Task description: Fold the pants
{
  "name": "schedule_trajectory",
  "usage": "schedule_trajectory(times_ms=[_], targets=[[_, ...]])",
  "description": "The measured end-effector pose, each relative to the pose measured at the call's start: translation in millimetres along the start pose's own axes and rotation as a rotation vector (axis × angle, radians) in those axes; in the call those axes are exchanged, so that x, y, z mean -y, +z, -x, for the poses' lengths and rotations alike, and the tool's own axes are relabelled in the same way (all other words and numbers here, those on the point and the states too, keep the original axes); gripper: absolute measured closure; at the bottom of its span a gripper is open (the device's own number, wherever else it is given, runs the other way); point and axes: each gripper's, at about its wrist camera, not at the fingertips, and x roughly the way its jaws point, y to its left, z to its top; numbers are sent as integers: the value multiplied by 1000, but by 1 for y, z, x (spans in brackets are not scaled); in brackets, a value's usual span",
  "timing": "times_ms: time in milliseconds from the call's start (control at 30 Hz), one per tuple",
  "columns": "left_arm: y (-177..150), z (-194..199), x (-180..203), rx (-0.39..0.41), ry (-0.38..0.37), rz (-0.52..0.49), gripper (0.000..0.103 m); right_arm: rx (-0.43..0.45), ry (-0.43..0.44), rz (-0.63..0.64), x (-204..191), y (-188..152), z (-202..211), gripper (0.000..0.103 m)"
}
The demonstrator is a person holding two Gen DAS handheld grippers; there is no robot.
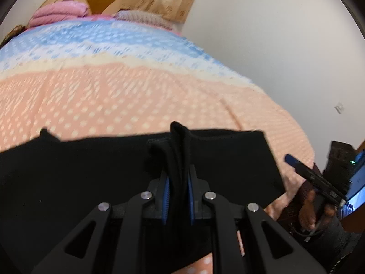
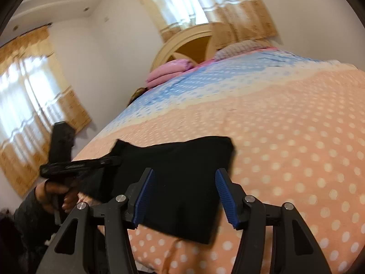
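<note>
Two grippers are working over black pants (image 2: pixel 182 182) lying on a bed (image 2: pixel 285 137) covered in a peach, dotted spread. Low in the left wrist view, the left gripper (image 1: pixel 178 196) is clamping its blue-padded jaws on a bunched ridge of the pants (image 1: pixel 114 171), which is sticking up between them at the frame's centre. In the right wrist view, the right gripper (image 2: pixel 182 196) is hovering with its jaws apart and nothing gripped, the dark cloth filling the lower middle of the frame beyond them. Pink pillows (image 2: pixel 166 72) are sitting at the headboard (image 2: pixel 182 43) in the upper centre.
</note>
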Motion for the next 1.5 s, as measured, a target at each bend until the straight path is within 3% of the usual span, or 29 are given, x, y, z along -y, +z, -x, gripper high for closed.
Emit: schedule_trajectory(times_ms=[167,333,433,500,533,600,700,967,1067,1167,1367,1500], targets=[[-9,-8,-10,1,7,35,89,-162,20,90,-13,-15,-31,42],[-9,0,-10,24,1,23,88,-115,13,118,-18,-13,-26,41],[-12,-6,-9,16,31,-8,82,-184,-10,81,-6,-17,-39,40],[-13,-5,-10,19,23,-2,81,-180,-17,114,-12,-18,-37,40],[-13,-2,-11,25,20,3,79,-172,-26,124,-16,-17,-35,40],[-13,7,-14,43,42,2,63,-148,-40,121,-21,-16,-30,40],[-17,26,-20,87,92,-13,39,-120,-7,133,-36,-11,-24,40],[-34,76,-85,130,231,84,38,-214,150,333,-118,-25,-70,40],[-40,98,-113,158,301,124,33,-246,171,383,-137,-32,-91,40],[-46,121,-144,186,403,163,30,-345,150,372,-140,-42,-119,39],[-71,159,-206,219,558,280,21,-319,185,365,-151,-31,-114,39],[-87,166,-233,236,582,354,21,-283,187,362,-156,-21,-121,39]])
